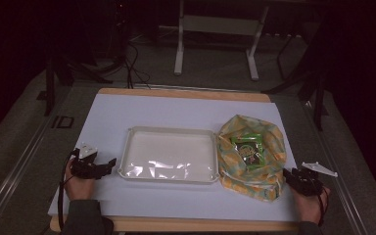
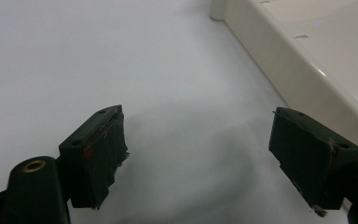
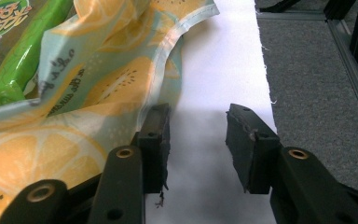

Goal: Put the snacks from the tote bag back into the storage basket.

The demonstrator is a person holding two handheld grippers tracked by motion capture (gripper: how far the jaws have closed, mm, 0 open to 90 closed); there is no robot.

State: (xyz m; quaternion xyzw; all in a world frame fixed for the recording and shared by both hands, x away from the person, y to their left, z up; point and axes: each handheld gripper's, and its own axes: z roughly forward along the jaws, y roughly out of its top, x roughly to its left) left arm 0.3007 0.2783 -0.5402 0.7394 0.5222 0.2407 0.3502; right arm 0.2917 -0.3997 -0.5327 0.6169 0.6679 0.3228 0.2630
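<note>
Two tongs low at the near corners of the white-covered tabletop, well apart. Left tongs spread wide, nothing between the jaws, bare white sheet beneath, just beside the left wall of the cream tray; same wall at the right edge of the left gripper view. Right tongs parted about halfway, gripping nothing, white sheet in the gap; left jaw right against the edge of the lemon-print cloth bag, touching or not impossible to tell. Bag crumpled just right of the tray, against its right rim. Green snack packet lying in the open mouth of the bag, also at upper left of the right gripper view.
</note>
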